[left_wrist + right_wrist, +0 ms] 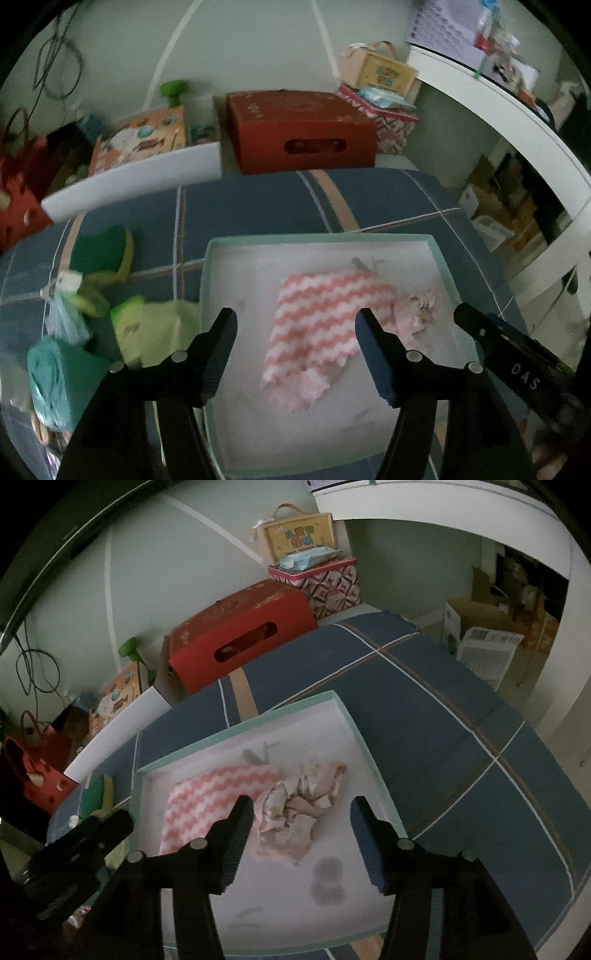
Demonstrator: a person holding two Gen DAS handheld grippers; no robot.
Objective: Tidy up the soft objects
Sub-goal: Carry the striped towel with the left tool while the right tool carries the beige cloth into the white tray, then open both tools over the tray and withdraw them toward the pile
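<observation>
Pink zigzag cloth (pixel 325 325) in tray (pixel 439 258), both claws — left claw (pixel 295 325), right claw (pixel 301 812) — wide, empty, w/ nothing gripped.

place: home bedroom | evidence: plaid bedspread (pixel 424 709), gift boxes (pixel 303 129)

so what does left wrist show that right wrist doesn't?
Left wrist only: the pile of soft items beside the tray, a light green cloth and a teal cloth.

Right wrist only: the bare stretch of blue plaid bedcover beyond the tray's other side.

Both: the tray holding the pink zigzag cloth and crumpled floral cloth, the green-yellow sponge, the red box, and both grippers open, left gripper, right gripper.
</observation>
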